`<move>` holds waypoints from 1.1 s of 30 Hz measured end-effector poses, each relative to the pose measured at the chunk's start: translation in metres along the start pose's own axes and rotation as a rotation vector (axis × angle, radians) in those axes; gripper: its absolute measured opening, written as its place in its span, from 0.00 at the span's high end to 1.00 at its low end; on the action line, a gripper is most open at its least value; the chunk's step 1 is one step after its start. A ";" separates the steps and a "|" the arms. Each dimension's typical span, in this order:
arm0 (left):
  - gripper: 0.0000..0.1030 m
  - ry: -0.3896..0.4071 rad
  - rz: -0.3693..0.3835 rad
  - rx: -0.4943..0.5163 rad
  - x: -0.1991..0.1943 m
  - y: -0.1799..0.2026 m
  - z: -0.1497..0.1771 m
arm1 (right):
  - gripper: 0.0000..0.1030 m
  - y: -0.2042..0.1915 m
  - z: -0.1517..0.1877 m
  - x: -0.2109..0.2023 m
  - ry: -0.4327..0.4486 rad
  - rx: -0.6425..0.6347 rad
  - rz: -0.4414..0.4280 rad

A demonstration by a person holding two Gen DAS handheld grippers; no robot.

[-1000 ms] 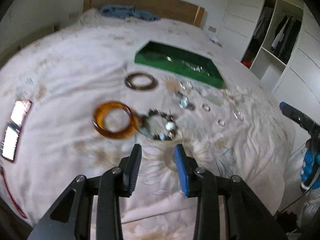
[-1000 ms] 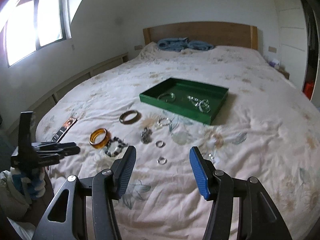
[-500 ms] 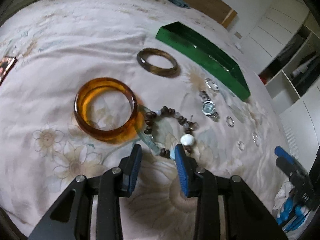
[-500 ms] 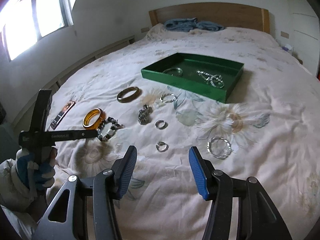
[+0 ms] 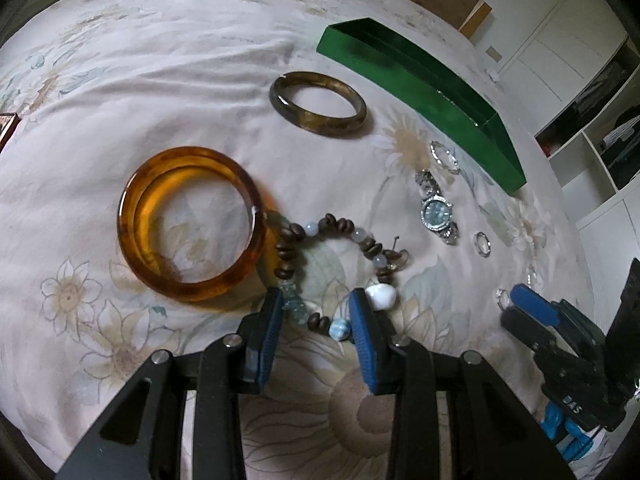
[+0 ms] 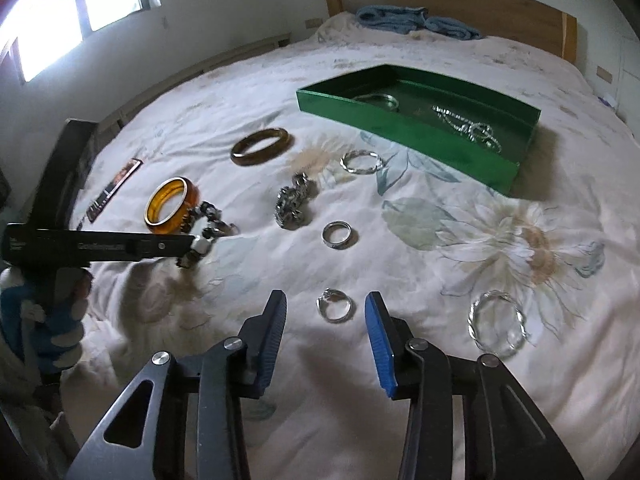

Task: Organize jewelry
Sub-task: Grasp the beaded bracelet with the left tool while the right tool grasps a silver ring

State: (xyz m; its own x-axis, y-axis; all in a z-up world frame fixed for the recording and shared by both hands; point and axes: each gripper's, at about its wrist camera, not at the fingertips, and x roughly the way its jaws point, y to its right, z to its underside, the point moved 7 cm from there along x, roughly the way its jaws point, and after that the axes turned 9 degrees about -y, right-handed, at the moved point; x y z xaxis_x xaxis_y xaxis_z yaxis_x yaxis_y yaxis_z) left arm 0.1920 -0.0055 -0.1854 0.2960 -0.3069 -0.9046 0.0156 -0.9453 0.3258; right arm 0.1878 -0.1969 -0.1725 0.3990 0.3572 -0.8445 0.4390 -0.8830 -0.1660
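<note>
My left gripper (image 5: 318, 309) is open low over the bed, and the near arc of a bead bracelet (image 5: 340, 226) lies between its blue pads, which do not press on it. An amber bangle (image 5: 192, 224) touches the bracelet on its left. In the right wrist view my right gripper (image 6: 326, 312) is closing around a small silver ring (image 6: 335, 306), pads still apart from it. The left gripper (image 6: 194, 246) shows there at the left, over the bracelet. Farther back sits a green tray (image 6: 400, 128) holding silver pieces.
On the floral sheet lie a brown bangle (image 6: 262, 146), a watch (image 5: 436, 210), another ring (image 6: 339, 234), a twisted silver bangle (image 6: 362, 162) and a clear twisted bangle (image 6: 498, 328). A dark card (image 6: 114, 188) lies at the left. A blue towel (image 6: 416, 24) rests by the headboard.
Both grippers have come down toward the bed. The left one moved in onto the bead bracelet. The right one sank over the small ring and its jaws narrowed.
</note>
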 end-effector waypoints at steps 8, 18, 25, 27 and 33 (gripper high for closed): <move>0.79 -0.011 -0.011 0.040 0.004 0.008 0.001 | 0.72 0.005 0.002 0.022 -0.034 0.001 0.007; 0.93 0.004 0.006 0.067 0.003 0.016 0.005 | 0.81 0.001 0.003 0.024 -0.015 0.007 0.005; 0.93 0.053 0.023 0.089 -0.013 0.023 0.013 | 0.81 -0.005 0.008 0.012 0.001 0.010 0.005; 0.93 0.065 0.035 0.096 -0.018 0.025 0.015 | 0.81 -0.007 0.010 0.008 0.005 0.009 0.005; 0.93 0.104 0.066 0.118 -0.041 0.033 0.020 | 0.81 -0.015 0.014 -0.007 0.024 0.004 0.006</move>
State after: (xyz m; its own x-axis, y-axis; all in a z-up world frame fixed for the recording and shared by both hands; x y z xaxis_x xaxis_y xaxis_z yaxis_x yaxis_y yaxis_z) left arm 0.1616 -0.0266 -0.1432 0.3897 -0.3612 -0.8472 -0.1176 -0.9319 0.3432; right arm 0.1671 -0.1909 -0.1710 0.4209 0.3592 -0.8330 0.4334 -0.8863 -0.1632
